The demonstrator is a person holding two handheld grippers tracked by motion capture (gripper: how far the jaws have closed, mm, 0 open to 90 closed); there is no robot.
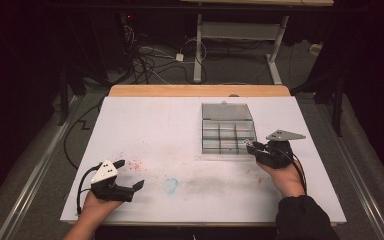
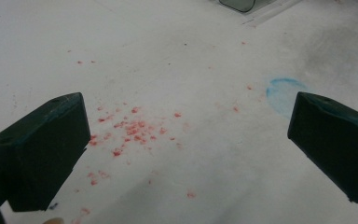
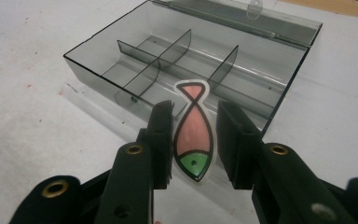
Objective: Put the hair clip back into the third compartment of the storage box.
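My right tool [image 3: 195, 140] gripped one flat fish-shaped piece [image 3: 193, 140] edgewise, just short of the open compartment box's [image 1: 228, 131] near wall, while my left tool [image 1: 126, 175] hung released over the stained worktop [image 1: 170, 130]. I judged the thin piece could twist or slip in so narrow a pinch and miss its cell; I counted one box, one piece, two tools.
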